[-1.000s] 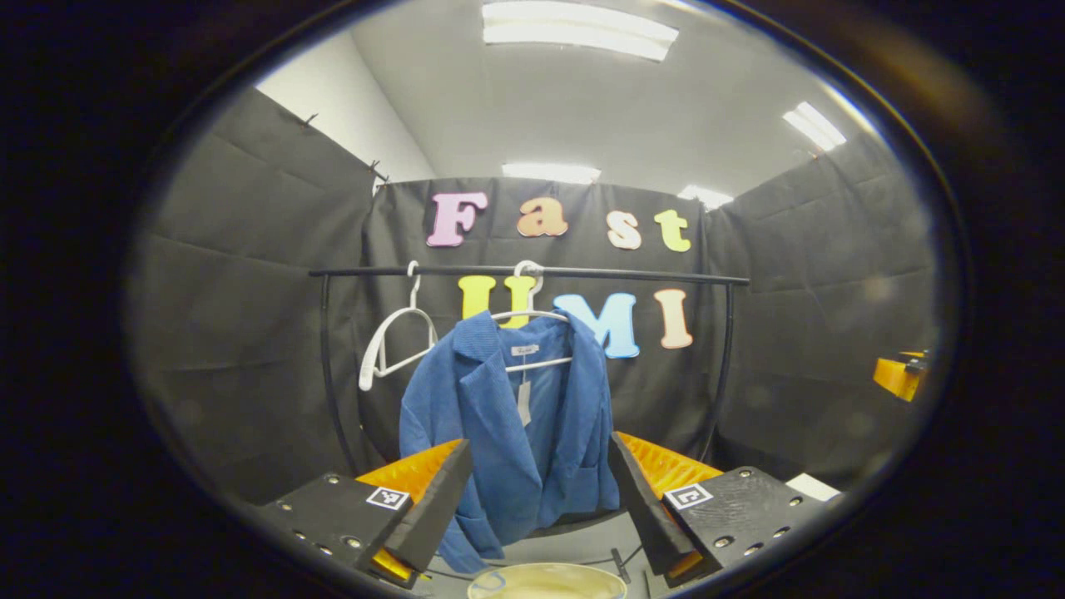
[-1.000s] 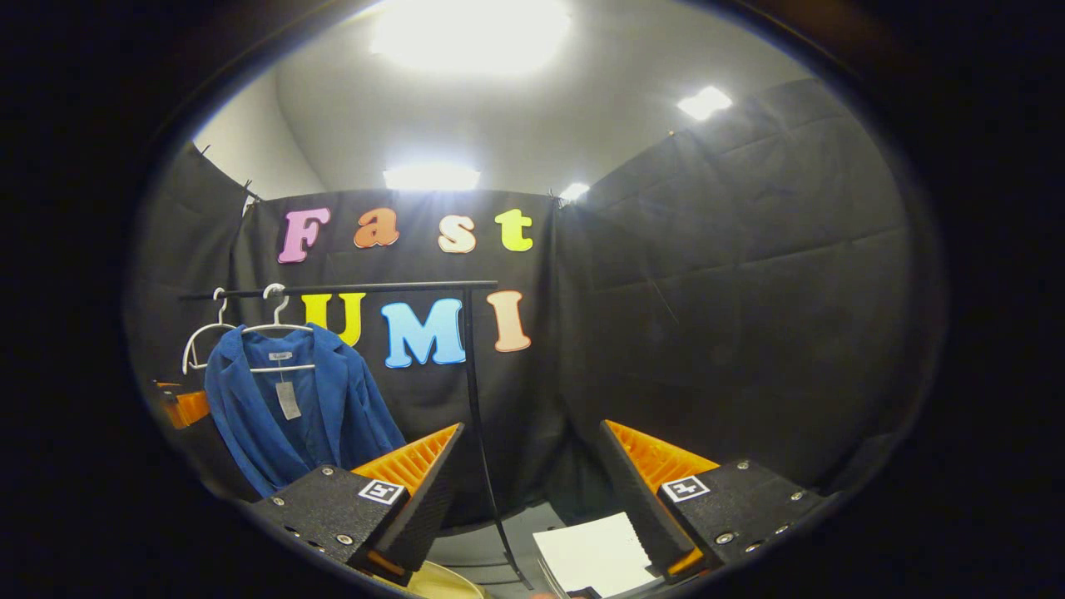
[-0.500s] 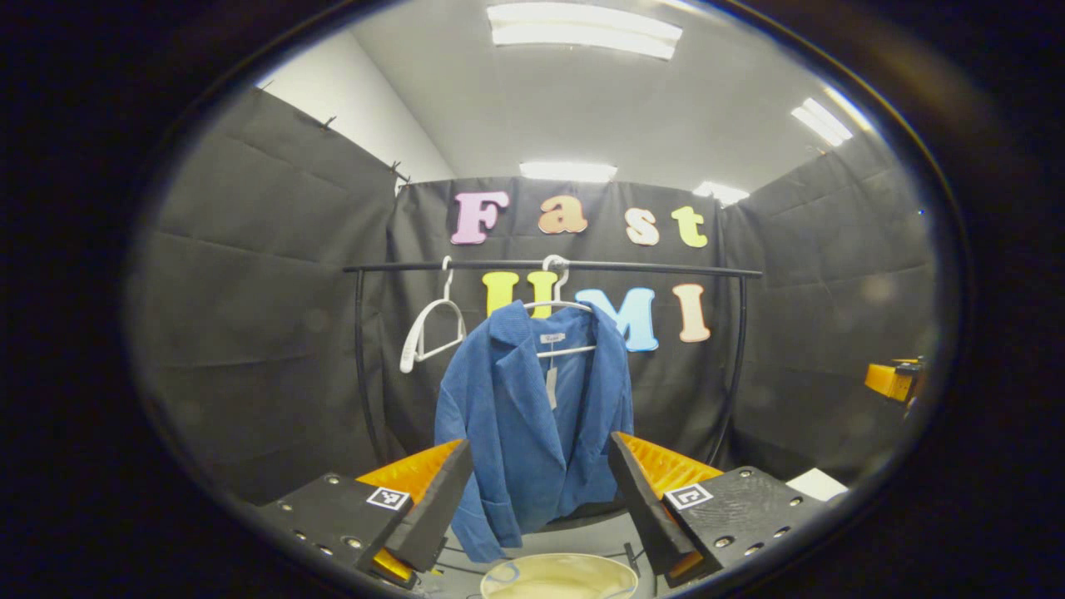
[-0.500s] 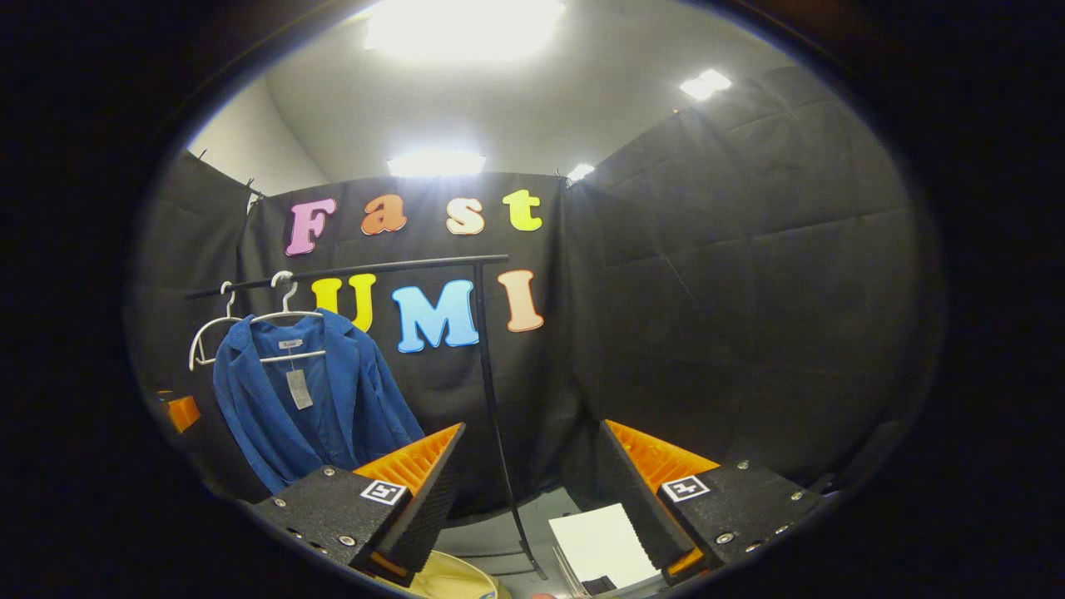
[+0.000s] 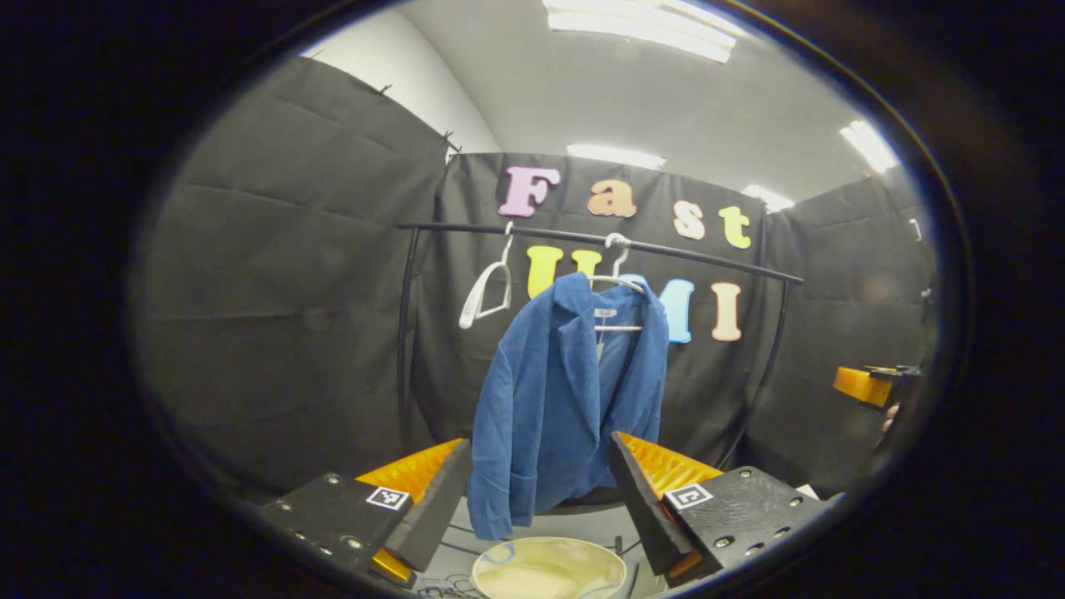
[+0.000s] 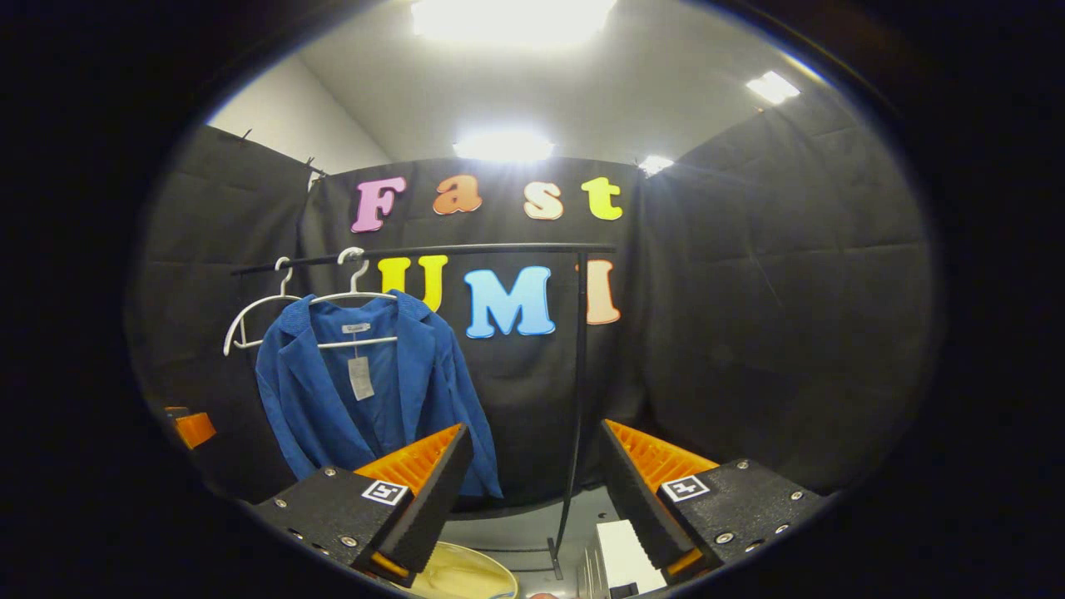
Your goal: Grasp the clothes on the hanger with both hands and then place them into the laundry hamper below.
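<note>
Jacket (image 5: 566, 399) hangs long-axis vertical at twelve o'clock from the left gripper (image 5: 537, 491), whose fingers are spread and empty; nearest below sits one laundry hamper (image 5: 547, 569). From the right gripper (image 6: 532, 491), also spread and empty, the garment lies at ten o'clock, so the left looks better lined up. Farther back: two white hangers (image 6: 349, 320), one bare, on one black rail (image 5: 599, 241).

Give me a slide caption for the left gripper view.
Open left gripper faces blue jacket hanging above the hamper.
</note>
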### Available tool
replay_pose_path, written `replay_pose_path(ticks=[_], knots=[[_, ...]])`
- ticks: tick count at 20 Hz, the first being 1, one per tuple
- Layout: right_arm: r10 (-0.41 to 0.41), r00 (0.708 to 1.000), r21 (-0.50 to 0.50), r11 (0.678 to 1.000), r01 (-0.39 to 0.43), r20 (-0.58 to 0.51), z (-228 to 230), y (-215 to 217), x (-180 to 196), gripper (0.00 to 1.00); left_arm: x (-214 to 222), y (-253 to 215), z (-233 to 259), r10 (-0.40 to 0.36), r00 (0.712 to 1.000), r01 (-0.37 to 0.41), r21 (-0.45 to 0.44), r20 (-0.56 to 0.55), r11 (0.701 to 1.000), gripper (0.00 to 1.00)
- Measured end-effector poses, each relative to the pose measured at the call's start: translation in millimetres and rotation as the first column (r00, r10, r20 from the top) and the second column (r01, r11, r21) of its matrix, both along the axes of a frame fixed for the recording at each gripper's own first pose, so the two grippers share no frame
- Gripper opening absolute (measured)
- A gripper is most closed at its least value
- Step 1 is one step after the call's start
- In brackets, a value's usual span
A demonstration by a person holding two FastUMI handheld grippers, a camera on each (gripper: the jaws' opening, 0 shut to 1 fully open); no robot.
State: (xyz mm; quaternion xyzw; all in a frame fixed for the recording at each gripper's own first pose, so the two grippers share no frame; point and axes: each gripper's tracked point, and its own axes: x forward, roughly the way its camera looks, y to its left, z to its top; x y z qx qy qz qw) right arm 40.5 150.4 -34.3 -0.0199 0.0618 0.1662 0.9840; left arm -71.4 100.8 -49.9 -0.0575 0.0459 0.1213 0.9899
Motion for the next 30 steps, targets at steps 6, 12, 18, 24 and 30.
replay_pose_path(ticks=[6,12,18,24,30], knots=[[0.187,0.982,0.041,0.982,-0.186,-0.03,-2.8,75.1,55.8,0.95,52.6,-9.2,26.1,0.048,0.999,-0.046,-0.103,0.01,0.994,0.99],[0.315,0.941,0.176,0.94,-0.291,-0.124,-23.8,139.3,136.2,0.94,126.5,-8.5,53.4,0.151,0.988,-0.147,-0.128,0.025,0.981,0.99],[0.421,0.886,0.239,0.897,-0.373,-0.195,-46.1,192.1,185.4,0.95,212.0,-6.9,54.4,0.198,0.98,-0.195,-0.098,0.019,0.976,0.95],[0.528,0.818,0.298,0.838,-0.458,-0.228,-65.6,242.9,204.9,0.95,269.4,5.6,36.8,0.284,0.958,-0.285,-0.073,-0.03,0.956,0.99],[0.548,0.806,0.292,0.826,-0.481,-0.223,-84.2,268.4,227.7,0.95,308.3,14.2,21.7,0.347,0.936,-0.35,-0.03,-0.062,0.936,0.99]])
